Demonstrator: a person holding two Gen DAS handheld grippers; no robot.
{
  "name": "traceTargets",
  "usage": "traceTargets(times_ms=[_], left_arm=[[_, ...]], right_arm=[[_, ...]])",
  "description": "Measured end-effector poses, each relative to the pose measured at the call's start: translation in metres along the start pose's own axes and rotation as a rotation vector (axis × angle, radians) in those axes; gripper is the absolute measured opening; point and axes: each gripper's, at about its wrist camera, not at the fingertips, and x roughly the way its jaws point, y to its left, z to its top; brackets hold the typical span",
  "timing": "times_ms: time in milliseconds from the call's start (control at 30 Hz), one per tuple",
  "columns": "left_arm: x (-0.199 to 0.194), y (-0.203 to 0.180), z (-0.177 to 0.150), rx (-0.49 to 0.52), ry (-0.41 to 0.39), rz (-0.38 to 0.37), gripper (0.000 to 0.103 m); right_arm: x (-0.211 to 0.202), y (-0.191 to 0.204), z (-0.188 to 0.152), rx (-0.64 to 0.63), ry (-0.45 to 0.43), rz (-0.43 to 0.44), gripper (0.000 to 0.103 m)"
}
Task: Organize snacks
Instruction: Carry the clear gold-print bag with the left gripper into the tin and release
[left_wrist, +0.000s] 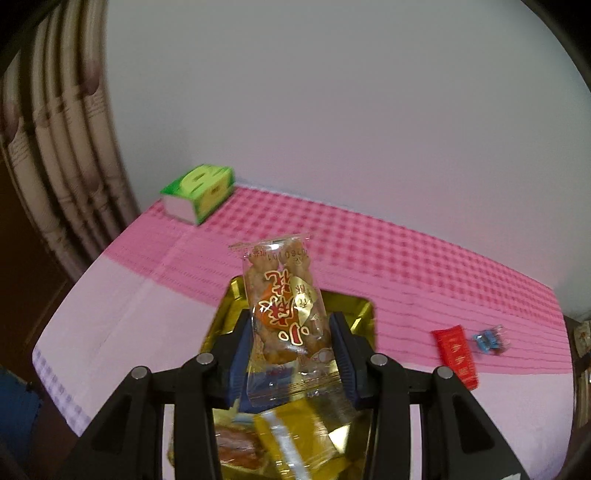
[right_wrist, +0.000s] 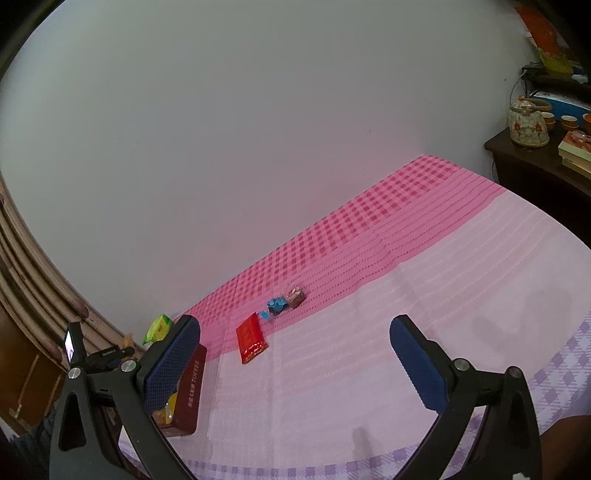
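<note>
Left gripper (left_wrist: 291, 347) is clamped on a clear snack packet (left_wrist: 286, 314), held above the gold box (left_wrist: 364, 312) near the table's left edge. Step in hand: depositing. Next: lower, release inside. Right gripper (right_wrist: 295, 363) is spread apart, holding nothing; red packet (right_wrist: 252, 341) remains mid-table.

Pink checked tablecloth (right_wrist: 369, 332) — red packet (right_wrist: 252, 338), blue candy (right_wrist: 277, 305), tissue box (left_wrist: 197, 192).

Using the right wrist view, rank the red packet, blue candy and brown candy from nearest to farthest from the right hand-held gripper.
Right hand-held gripper:
1. Red packet, nearest, left of centre on the cloth.
2. Blue candy, beyond it.
3. Brown candy, farthest, just right of the blue one.
</note>
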Motion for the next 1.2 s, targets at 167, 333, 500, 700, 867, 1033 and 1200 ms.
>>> traceTargets(times_ms=[167,333,500,700,867,1033,1200], left_arm=[[0.008,0.012,-0.013,-0.011,0.031,0.018,0.042],[0.016,0.020,-0.024,-0.014,0.064,0.028,0.042],[0.027,0.029,-0.033,-0.006,0.103,0.041,0.042],[0.045,0.036,-0.042,0.002,0.160,0.070,0.042],[0.051,0.038,-0.052,0.005,0.179,0.071,0.042],[0.055,0.037,-0.060,0.012,0.198,0.079,0.042],[0.064,0.034,-0.067,0.030,0.226,0.082,0.042]], right_arm=[[0.003,0.002,-0.002,-0.005,0.018,-0.003,0.103],[0.001,0.002,-0.003,-0.008,0.018,-0.001,0.103],[0.003,0.004,-0.005,-0.014,0.027,0.000,0.103],[0.009,0.006,-0.007,-0.021,0.043,-0.004,0.103],[0.010,0.007,-0.008,-0.023,0.050,-0.008,0.103],[0.011,0.007,-0.008,-0.026,0.056,-0.008,0.103],[0.011,0.008,-0.009,-0.030,0.058,-0.012,0.103]])
